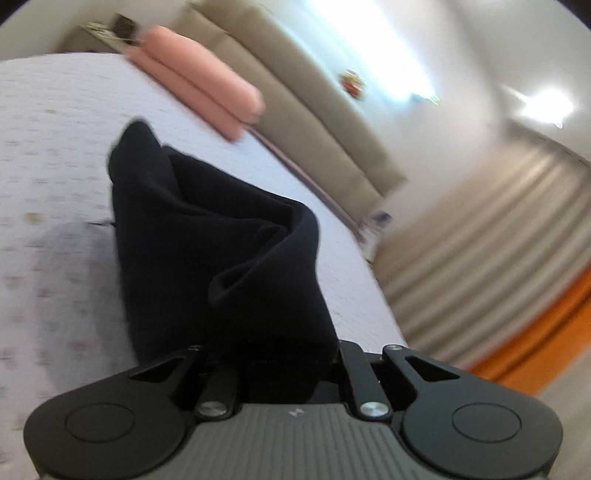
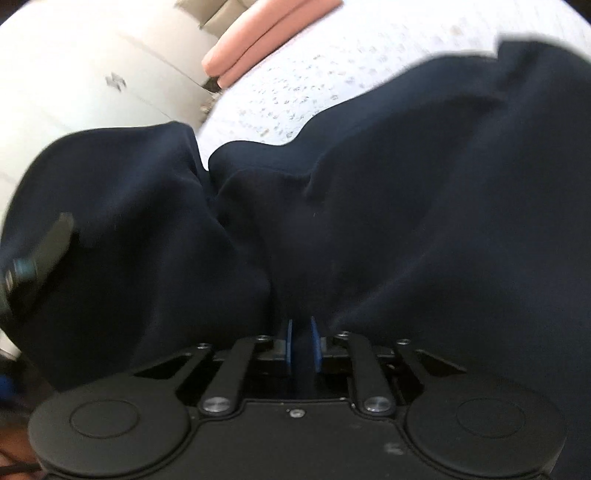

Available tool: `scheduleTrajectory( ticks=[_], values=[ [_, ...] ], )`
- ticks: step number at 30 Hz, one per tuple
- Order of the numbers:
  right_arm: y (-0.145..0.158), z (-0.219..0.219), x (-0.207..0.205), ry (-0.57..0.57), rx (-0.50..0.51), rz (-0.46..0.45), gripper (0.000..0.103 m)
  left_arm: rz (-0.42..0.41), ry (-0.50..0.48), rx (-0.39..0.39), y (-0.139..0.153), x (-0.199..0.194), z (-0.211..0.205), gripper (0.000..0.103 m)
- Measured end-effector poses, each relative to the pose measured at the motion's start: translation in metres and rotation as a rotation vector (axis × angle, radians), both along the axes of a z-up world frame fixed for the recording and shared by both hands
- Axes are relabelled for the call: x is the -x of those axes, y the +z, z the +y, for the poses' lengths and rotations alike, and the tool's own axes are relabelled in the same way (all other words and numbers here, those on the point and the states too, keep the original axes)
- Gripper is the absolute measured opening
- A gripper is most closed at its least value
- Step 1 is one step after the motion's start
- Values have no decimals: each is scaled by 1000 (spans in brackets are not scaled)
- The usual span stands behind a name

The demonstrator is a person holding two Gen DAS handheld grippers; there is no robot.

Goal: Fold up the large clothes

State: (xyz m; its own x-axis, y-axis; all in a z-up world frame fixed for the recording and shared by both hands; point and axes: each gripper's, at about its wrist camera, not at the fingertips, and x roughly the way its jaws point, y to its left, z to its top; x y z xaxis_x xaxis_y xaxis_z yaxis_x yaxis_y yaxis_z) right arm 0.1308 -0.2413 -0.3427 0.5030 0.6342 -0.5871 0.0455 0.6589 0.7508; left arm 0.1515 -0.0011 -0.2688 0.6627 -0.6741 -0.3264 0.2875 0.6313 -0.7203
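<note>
A large dark navy garment point(image 1: 207, 236) hangs bunched from my left gripper point(image 1: 275, 354) above a white patterned bed point(image 1: 55, 147). The cloth covers the left fingers, which are shut on it. In the right wrist view the same garment point(image 2: 424, 206) fills most of the frame. My right gripper point(image 2: 302, 332) is shut on a fold of it, the cloth pinched between the two blue pads point(image 2: 289, 341). The left gripper's black body point(image 2: 40, 251) shows at the left edge, against the cloth.
A pink folded blanket point(image 1: 199, 81) lies at the head of the bed, also in the right wrist view point(image 2: 258, 33). A beige padded headboard point(image 1: 295, 96) stands behind it. Curtains point(image 1: 480, 236) and an orange strip point(image 1: 546, 332) are at the right. White cabinets point(image 2: 92, 74) stand beyond the bed.
</note>
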Motion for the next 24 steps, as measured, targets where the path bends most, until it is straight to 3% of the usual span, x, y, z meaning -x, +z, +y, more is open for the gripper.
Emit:
scheduleTrajectory(
  ticks=[6,10,11,13,14,15,16,17,21,24],
  values=[
    [46,-112,9,-65,-13,-86,20,-41,-233,43,8,2,-86,10],
    [58,-177,4,-147,223,-44,28,28,-357,99,-8,-4,-146,10],
    [56,-191,3,-161,285,-13,28,52,-364,82,-18,-7,-157,10],
    [53,-216,5,-173,282,6,28,125,-375,-32,-41,-13,-180,9],
    [53,-226,7,-181,254,6,36,164,-366,-124,-53,-13,-190,9],
    [53,-233,8,-186,227,2,55,169,-360,-223,-61,-9,-201,9],
    [54,-227,8,-188,206,-4,67,148,-356,-288,-63,-3,-207,9],
    [55,-228,7,-186,179,-13,82,141,-353,-307,-62,0,-211,9],
    [52,-207,-39,-115,93,-26,83,155,-321,-274,-57,-1,-206,9],
    [47,-185,-81,-85,112,-59,83,179,-310,-290,-57,5,-203,9]
  ],
)
